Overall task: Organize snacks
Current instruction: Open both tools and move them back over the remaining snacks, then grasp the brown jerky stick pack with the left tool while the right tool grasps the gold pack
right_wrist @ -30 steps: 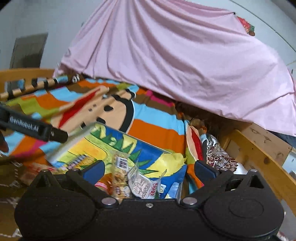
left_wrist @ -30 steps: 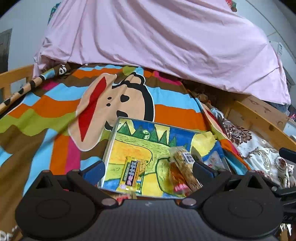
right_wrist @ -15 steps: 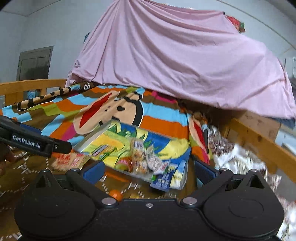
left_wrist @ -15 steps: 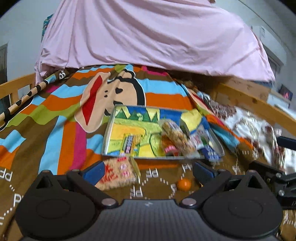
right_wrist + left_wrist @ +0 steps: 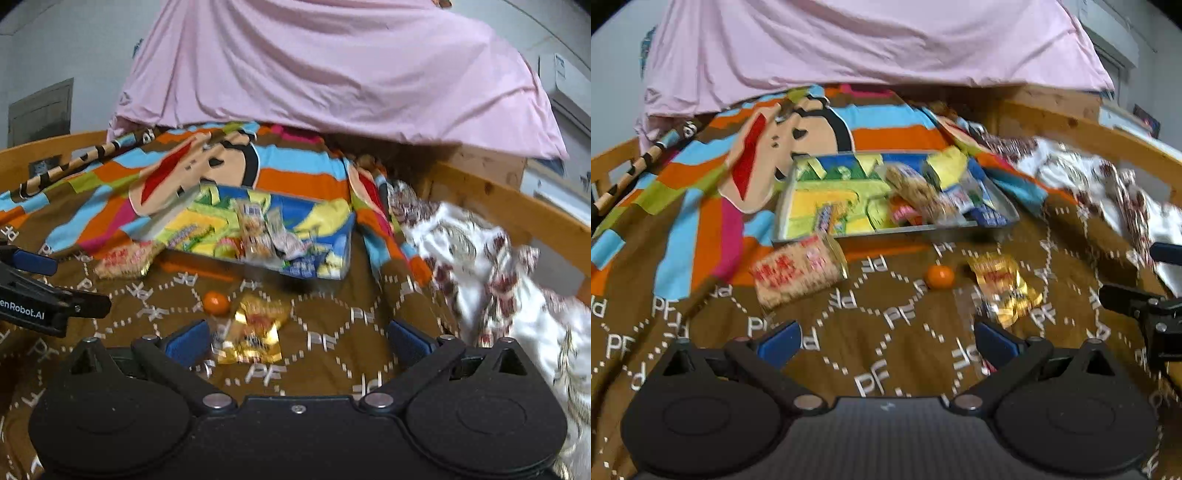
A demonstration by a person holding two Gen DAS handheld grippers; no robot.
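Observation:
A shallow tray (image 5: 798,192) (image 5: 343,254) with a bright painted bottom lies on the bed and holds several snack packets (image 5: 919,195) (image 5: 258,232). In front of it on the brown blanket lie a red-printed cracker pack (image 5: 798,273) (image 5: 123,260), a small orange (image 5: 939,277) (image 5: 216,302) and a gold foil packet (image 5: 1004,288) (image 5: 255,328). My left gripper (image 5: 886,341) is open and empty, well short of these. My right gripper (image 5: 297,341) is open too, the gold packet lying by its left finger (image 5: 184,341).
A pink sheet (image 5: 871,44) is heaped at the back. A striped cartoon blanket (image 5: 701,206) covers the bed. Wooden rails (image 5: 517,206) run along the sides. A white patterned cloth (image 5: 498,258) is bunched at the right. Each gripper shows in the other's view.
Both grippers have pulled back from the tray toward the near side, so the cracker pack, orange and gold packet on the blanket have come into view. Both stayed open.

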